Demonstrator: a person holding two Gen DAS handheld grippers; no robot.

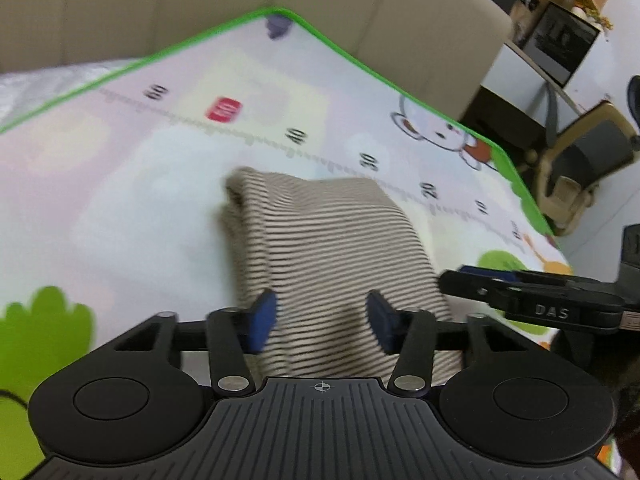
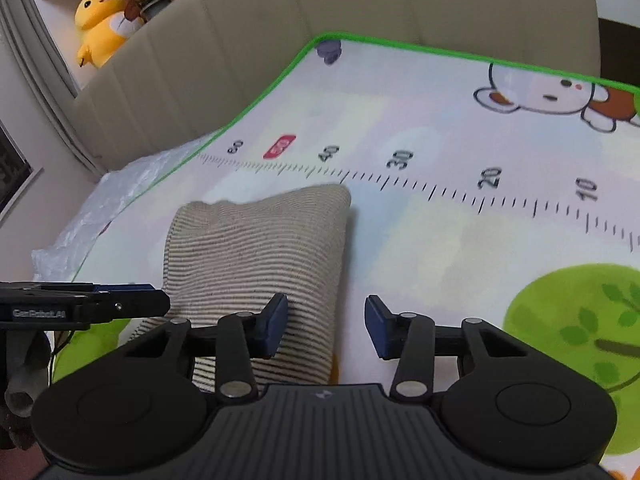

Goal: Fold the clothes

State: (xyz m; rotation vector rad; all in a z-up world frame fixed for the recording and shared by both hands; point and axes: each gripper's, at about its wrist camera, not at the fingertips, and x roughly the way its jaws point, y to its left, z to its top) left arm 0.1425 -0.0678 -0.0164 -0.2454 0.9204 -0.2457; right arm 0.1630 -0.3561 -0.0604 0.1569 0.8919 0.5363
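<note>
A beige garment with thin dark stripes (image 1: 328, 248) lies folded into a narrow bundle on the cartoon play mat (image 1: 120, 200). My left gripper (image 1: 322, 320) is open, its blue pads just above the bundle's near end. In the right wrist view the garment (image 2: 256, 248) lies left of centre. My right gripper (image 2: 326, 326) is open; its left pad is over the bundle's right edge, its right pad over bare mat. Each gripper shows in the other's view: the right one (image 1: 520, 300) at the right edge, the left one (image 2: 80, 306) at the left edge.
The mat (image 2: 440, 240) has a green border and a printed ruler. A beige padded headboard (image 1: 200, 4) stands behind it. Crinkled clear plastic (image 2: 100, 208) lies beyond the mat's left edge. A yellow plush toy (image 2: 100, 28) sits on a shelf. A chair (image 1: 580, 160) and desk stand at the right.
</note>
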